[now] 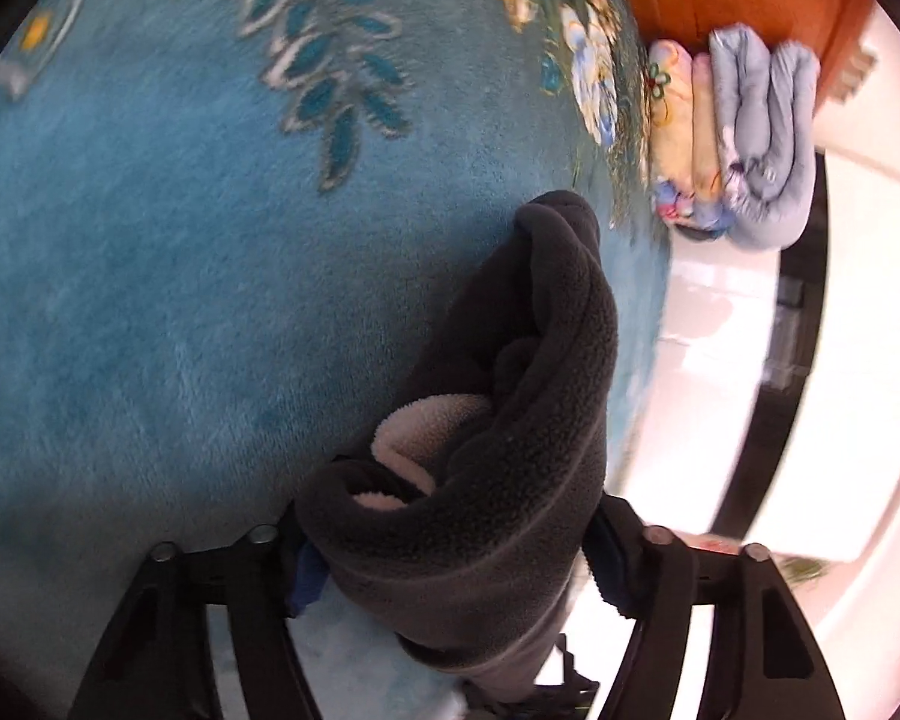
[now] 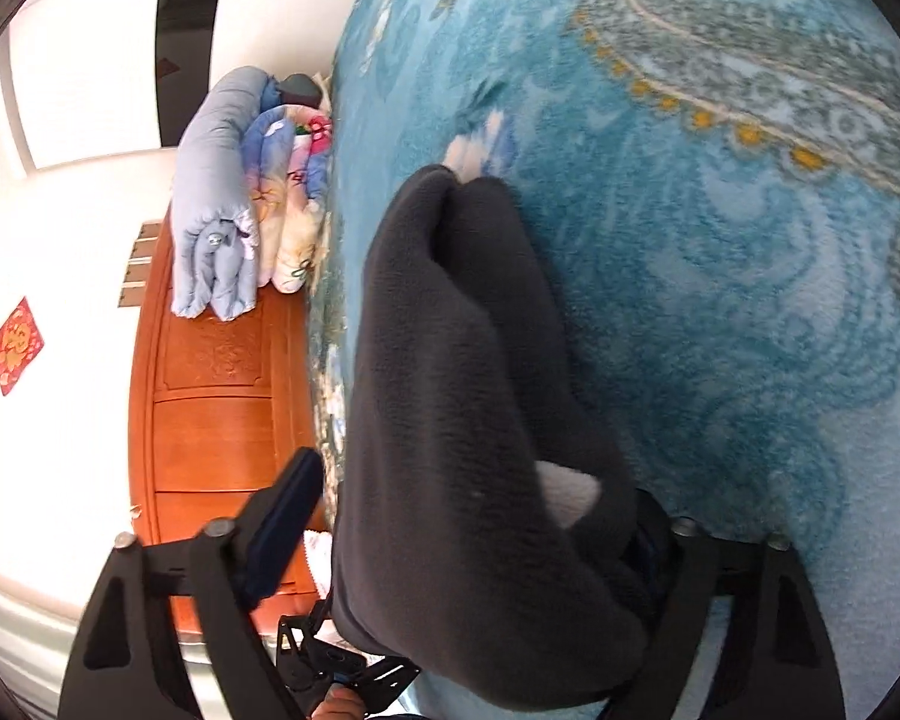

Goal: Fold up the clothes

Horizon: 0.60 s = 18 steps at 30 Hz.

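A dark grey fleece garment (image 1: 540, 324) with a pale lining (image 1: 426, 420) lies bunched on the blue floral blanket (image 1: 150, 240). In the left wrist view my left gripper (image 1: 453, 522) is shut on the near end of the bundle, and the cloth fills the space between both pads. In the right wrist view the same garment (image 2: 450, 330) lies between the fingers of my right gripper (image 2: 477, 480). Its right pad touches the fleece. Its left pad (image 2: 282, 516) stands clear of the cloth with a gap, so this gripper is open.
Rolled quilts (image 1: 750, 138) (image 2: 222, 192), pale blue and flowered, are stacked at the blanket's edge against an orange wooden panel (image 2: 210, 390). White walls and a dark strip lie beyond. A hand (image 2: 342, 708) on black gripper hardware shows at the bottom of the right wrist view.
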Each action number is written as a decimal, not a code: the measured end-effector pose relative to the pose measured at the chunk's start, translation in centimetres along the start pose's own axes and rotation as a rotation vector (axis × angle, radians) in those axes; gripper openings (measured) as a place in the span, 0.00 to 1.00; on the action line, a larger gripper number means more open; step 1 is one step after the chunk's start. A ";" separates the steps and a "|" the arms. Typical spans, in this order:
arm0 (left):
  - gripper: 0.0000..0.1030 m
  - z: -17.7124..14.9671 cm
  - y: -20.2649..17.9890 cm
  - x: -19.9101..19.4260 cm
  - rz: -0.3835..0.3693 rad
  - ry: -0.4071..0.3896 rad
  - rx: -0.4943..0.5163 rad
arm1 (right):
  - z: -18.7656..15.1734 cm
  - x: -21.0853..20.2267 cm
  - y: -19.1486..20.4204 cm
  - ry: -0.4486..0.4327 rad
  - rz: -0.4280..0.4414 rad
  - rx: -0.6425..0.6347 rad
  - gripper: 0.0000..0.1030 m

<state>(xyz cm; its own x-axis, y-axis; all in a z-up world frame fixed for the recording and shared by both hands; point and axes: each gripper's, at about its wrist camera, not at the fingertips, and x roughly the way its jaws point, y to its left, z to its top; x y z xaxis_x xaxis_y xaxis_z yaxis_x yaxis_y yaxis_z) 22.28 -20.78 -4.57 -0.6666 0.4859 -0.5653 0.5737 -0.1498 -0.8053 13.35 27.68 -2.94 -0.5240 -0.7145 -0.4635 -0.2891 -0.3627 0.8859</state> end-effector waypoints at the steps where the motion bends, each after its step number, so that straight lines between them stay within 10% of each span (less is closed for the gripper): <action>1: 0.61 0.1 -0.4 -0.1 0.023 -0.007 0.016 | 0.0 0.1 0.2 0.008 -0.015 -0.003 0.71; 7: 0.42 1.3 -4.0 -0.1 0.193 0.007 0.057 | 0.6 0.6 3.8 0.035 -0.107 -0.034 0.45; 12: 0.34 3.5 -14.8 -1.0 0.217 0.001 0.336 | 2.9 2.4 11.8 0.085 -0.131 -0.127 0.37; 18: 0.34 4.9 -23.0 -6.5 0.034 -0.140 0.597 | 3.8 2.4 21.6 0.030 0.098 -0.337 0.37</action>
<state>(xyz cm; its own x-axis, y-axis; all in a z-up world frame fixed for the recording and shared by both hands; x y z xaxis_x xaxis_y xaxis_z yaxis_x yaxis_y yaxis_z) 11.09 -24.73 16.72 -0.7319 0.3609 -0.5780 0.2568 -0.6396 -0.7246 2.77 20.44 15.04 -0.5108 -0.7713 -0.3798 0.0444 -0.4649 0.8842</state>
